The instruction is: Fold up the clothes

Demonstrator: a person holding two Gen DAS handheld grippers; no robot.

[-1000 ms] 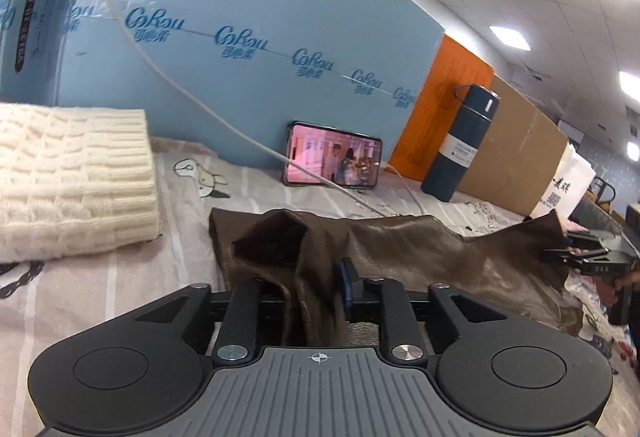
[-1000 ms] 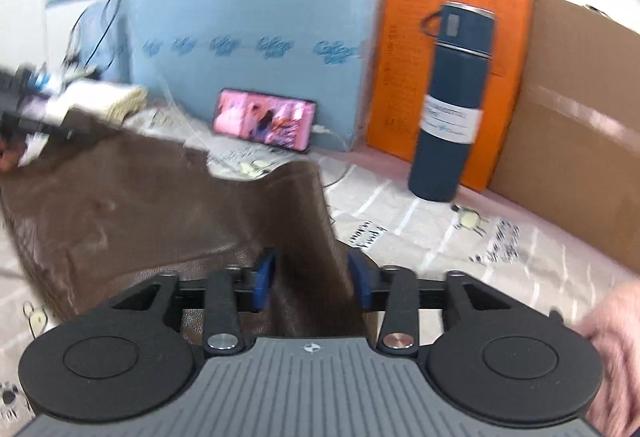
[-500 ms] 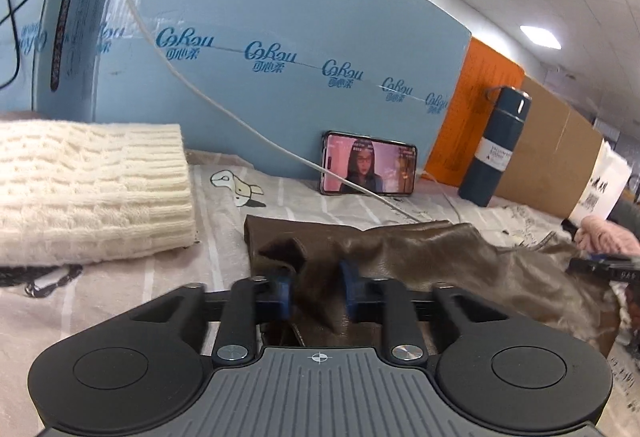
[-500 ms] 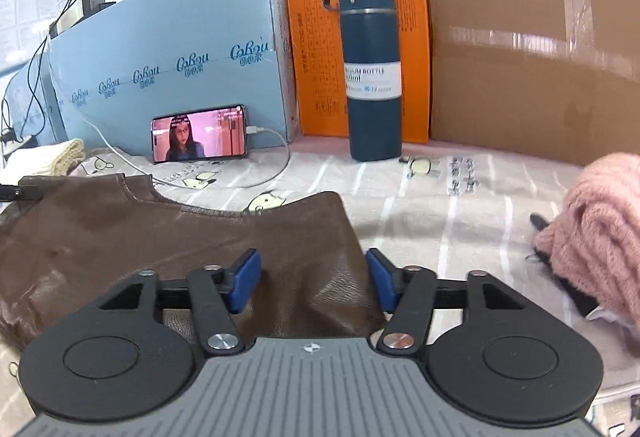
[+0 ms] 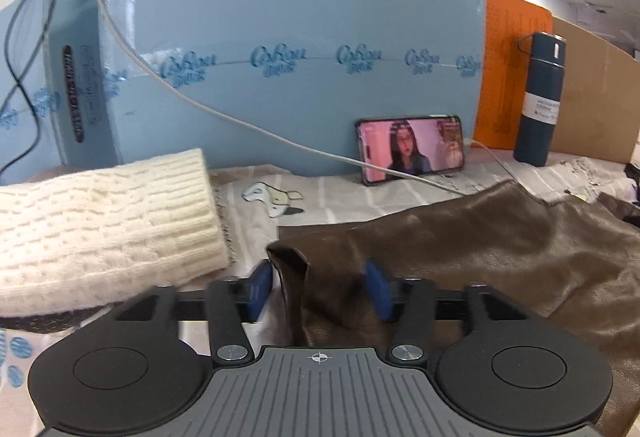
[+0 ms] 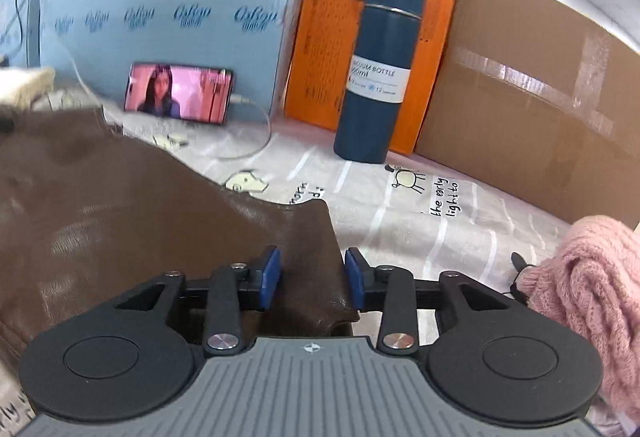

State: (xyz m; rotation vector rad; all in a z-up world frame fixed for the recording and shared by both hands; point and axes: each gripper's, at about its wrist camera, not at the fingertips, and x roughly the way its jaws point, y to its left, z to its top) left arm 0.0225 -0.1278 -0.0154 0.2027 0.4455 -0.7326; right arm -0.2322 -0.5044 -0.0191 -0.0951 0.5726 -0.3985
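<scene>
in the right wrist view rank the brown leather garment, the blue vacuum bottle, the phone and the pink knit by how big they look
1. brown leather garment, though it lies nearest the camera
2. pink knit, cut off by the frame edge
3. blue vacuum bottle
4. phone

Left gripper (image 5: 318,287): black linkage arms, blue pads (image 5: 260,287), ribbed grey housing, crosshair mark at 12 o'clock, silver screws.
Right gripper (image 6: 313,279): same build; black round discs at 3 and 9 o'clock.
</scene>
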